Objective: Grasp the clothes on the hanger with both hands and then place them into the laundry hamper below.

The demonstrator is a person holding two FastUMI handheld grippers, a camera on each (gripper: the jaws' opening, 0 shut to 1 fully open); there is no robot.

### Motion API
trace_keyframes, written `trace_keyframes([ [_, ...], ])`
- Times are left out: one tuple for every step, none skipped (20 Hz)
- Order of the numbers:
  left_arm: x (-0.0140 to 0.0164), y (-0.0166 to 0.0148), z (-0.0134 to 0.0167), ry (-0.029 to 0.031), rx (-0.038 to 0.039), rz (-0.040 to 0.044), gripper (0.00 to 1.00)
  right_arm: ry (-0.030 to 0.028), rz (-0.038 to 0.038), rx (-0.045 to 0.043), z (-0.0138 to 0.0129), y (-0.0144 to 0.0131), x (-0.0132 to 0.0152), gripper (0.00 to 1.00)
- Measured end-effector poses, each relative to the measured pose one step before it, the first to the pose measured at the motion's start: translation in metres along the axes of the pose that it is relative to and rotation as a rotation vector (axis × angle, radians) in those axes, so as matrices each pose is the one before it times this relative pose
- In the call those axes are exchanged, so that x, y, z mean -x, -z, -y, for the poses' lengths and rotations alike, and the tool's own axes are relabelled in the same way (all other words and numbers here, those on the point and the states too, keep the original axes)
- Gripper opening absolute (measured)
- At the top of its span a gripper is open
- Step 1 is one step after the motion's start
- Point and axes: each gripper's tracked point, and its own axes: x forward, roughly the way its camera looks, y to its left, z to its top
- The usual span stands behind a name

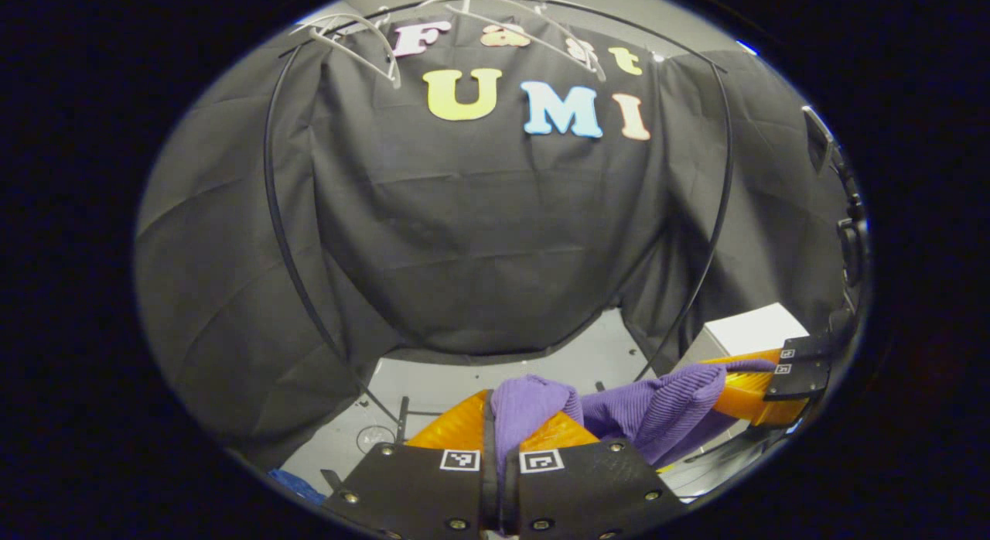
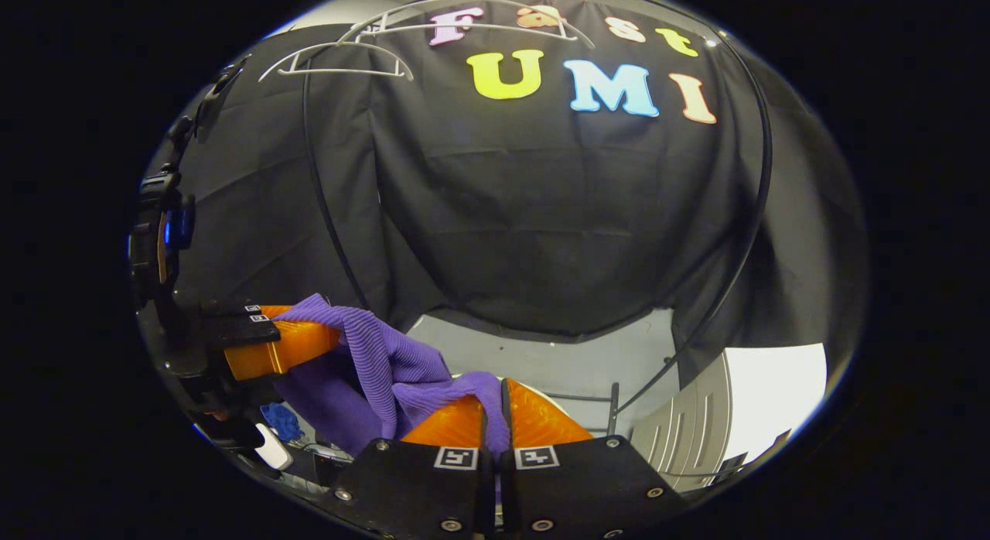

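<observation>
The left gripper (image 1: 499, 432) is pinched tight on the purple cloth (image 1: 650, 412). Both of its fingers press on a bunched bit of the cloth, which pokes up between them. From there the cloth runs sideways like a soft bridge to the right gripper (image 1: 762, 389), which bites the other end.

In the right gripper view it is the same from the other side. The right gripper (image 2: 495, 416) squeezes a fold of the purple cloth (image 2: 379, 362) between its two fingers. The cloth goes up and across to the left gripper (image 2: 298, 343), and some of it hangs down loose below that gripper.

High above the cloth are two white hangers (image 1: 352, 37), both bare. They hang on a thin black rail (image 1: 282, 238) that bends down on each side of the cloth. Behind the cloth is the black booth wall (image 1: 479, 238). Under the cloth is a pale floor (image 1: 464, 381). Near the cloth's right end sits a white box (image 1: 754, 327). I can't make out the laundry hamper for sure.
</observation>
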Motion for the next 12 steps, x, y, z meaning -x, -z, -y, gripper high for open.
trace_keyframes([
  [-0.00394, 0.00989, 0.00041, -0.00166, 0.00148, -0.02758, 0.04, 0.01008, -0.02743, 0.00002, 0.00211, 0.01053, -0.00419, 0.04],
  [-0.00299, 0.00868, -0.00036, -0.00035, 0.00391, -0.02292, 0.04, 0.00685, -0.02432, -0.00166, 0.00164, 0.01041, -0.00322, 0.04],
  [0.00004, 0.00823, -0.00189, -0.00218, 0.00050, -0.02410, 0.08, 0.00435, -0.02242, -0.00255, 0.00174, 0.00897, -0.00243, 0.03],
  [-0.00155, 0.00764, -0.00173, -0.00614, -0.00197, -0.02201, 0.08, 0.00217, -0.02048, -0.00288, 0.00007, 0.00516, -0.00056, 0.03],
  [-0.00010, 0.01039, -0.00055, -0.00306, -0.00612, -0.02204, 0.04, 0.00455, -0.01981, -0.00236, -0.00026, 0.00511, -0.00249, 0.04],
  [-0.00069, 0.00828, -0.00067, -0.00506, -0.00868, -0.01768, 0.04, 0.00376, -0.01949, -0.00291, -0.00050, 0.00597, -0.00083, 0.03],
  [-0.00082, 0.00937, -0.00108, -0.00328, -0.01287, -0.01783, 0.04, 0.00350, -0.01660, -0.00146, 0.00025, 0.00522, -0.00048, 0.03],
  [-0.00130, 0.00671, -0.00082, -0.00071, -0.01163, -0.02360, 0.04, -0.00580, -0.01822, -0.00265, -0.00079, 0.00654, -0.00019, 0.04],
  [-0.00194, 0.00856, -0.00443, -0.00048, -0.00953, -0.02589, 0.04, -0.01069, -0.01967, -0.00651, -0.00135, 0.01439, -0.00467, 0.04],
  [-0.00343, 0.00456, -0.00158, -0.00212, -0.00544, -0.01286, 0.05, -0.01170, -0.01148, -0.00772, -0.00412, 0.00688, -0.00130, 0.06],
  [0.00150, 0.00301, -0.00142, -0.00206, 0.00064, -0.00951, 0.06, -0.00616, -0.00319, -0.00542, -0.00148, 0.00211, -0.00056, 0.08],
  [0.00075, 0.00236, -0.00277, -0.00386, 0.00669, -0.00711, 0.06, 0.00925, 0.00323, 0.00330, 0.00164, -0.00199, 0.00288, 0.12],
])
